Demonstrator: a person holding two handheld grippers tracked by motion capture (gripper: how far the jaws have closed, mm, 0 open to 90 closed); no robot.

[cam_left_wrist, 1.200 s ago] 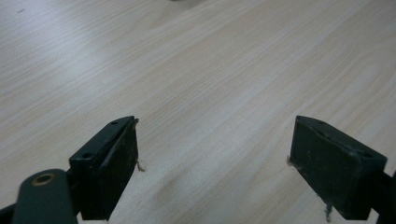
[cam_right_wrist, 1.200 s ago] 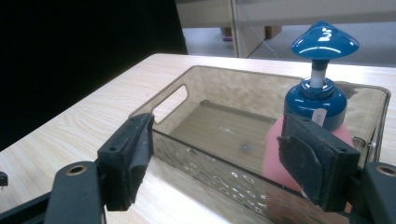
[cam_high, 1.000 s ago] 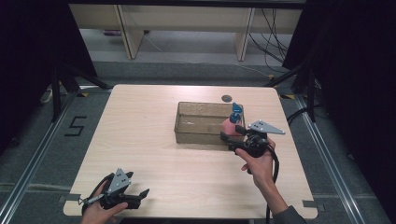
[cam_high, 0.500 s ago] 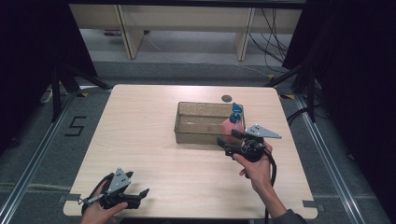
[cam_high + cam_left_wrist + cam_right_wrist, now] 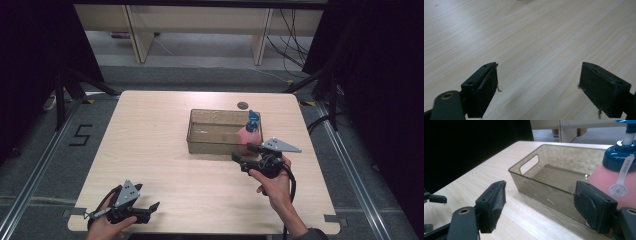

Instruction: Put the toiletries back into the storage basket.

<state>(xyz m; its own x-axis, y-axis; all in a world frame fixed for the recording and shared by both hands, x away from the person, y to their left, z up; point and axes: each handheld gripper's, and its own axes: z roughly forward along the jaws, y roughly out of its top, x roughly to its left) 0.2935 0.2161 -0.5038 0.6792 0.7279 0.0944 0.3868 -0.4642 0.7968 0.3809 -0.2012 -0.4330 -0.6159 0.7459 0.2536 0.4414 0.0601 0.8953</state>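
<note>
In bin [image 5: 218, 131], right end: pink bottle [image 5: 247, 136] upright. Right gripper [image 5: 241, 158] just before bin, jaws apart, empty. Left gripper [image 5: 150, 209] idle, jaws apart. Bottle probably smooth, slippery, top-heavy; better grasp body below blue pump [image 5: 621, 157].

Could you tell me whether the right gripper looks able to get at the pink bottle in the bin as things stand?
Probably yes. The right gripper has open, empty jaws just outside the bin's near wall, and the pink bottle stands upright in the near right corner, its blue pump top above the rim, nothing over it.
</note>
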